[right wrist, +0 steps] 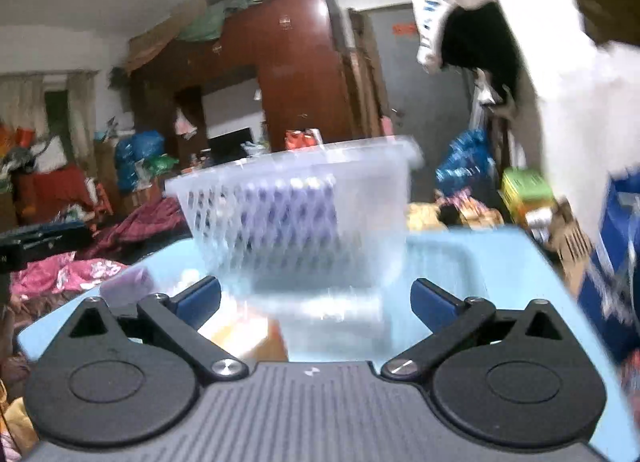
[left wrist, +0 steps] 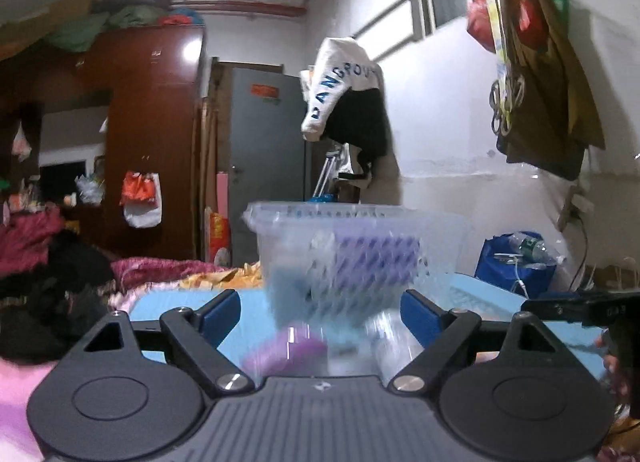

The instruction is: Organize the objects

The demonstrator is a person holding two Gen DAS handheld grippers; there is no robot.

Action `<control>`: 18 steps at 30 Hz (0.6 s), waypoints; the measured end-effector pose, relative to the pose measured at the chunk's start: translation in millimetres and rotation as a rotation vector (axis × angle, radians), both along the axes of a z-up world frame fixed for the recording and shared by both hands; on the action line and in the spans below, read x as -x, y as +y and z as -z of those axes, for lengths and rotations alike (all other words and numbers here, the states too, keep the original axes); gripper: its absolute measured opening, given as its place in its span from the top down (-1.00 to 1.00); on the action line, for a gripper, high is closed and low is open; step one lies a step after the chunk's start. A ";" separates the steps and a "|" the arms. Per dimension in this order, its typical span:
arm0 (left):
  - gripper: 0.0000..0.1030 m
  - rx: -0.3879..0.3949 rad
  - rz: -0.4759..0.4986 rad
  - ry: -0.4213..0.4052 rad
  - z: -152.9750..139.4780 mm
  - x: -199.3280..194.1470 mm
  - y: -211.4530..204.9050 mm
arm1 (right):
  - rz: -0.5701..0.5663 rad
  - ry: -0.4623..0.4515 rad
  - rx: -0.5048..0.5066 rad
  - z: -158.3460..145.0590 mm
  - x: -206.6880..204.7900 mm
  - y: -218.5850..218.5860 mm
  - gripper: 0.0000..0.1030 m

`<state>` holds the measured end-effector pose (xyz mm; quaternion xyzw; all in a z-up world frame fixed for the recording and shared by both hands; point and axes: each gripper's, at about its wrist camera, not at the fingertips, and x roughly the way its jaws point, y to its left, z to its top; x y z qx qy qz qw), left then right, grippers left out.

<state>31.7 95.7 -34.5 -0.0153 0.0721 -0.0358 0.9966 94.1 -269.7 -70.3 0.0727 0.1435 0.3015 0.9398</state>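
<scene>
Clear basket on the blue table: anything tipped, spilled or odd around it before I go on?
The clear basket stands upright on the blue table, a purple item inside. A purple object and an orange box lie loose outside it. Motion blur hides finer detail.

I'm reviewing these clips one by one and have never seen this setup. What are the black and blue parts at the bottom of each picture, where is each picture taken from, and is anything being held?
Each picture comes from a camera mounted on a handheld two-finger gripper, looking forward along its blue-padded fingers. One view shows the left gripper, the other the right gripper. Both stand open and hold nothing. Ahead, on a light blue table, sits a clear plastic basket with something purple inside. Nearer the left gripper lie a purple item and a clear plastic item, both blurred. An orange item lies near the right gripper.
</scene>
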 end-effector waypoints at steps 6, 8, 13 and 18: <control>-0.74 -0.063 -0.026 0.027 12.7 2.7 5.5 | -0.017 -0.060 0.039 -2.8 16.4 17.2 -1.00; -0.74 -0.044 -0.042 0.035 9.3 -4.9 11.5 | -0.055 -0.074 0.058 -2.7 17.5 29.4 -1.00; -0.74 -0.031 -0.054 0.156 5.9 -36.5 22.8 | -0.117 -0.061 0.086 3.3 10.8 44.0 -1.00; -0.74 -0.040 -0.022 0.177 -2.8 -49.8 28.2 | -0.122 -0.050 0.099 12.0 12.8 39.1 -1.00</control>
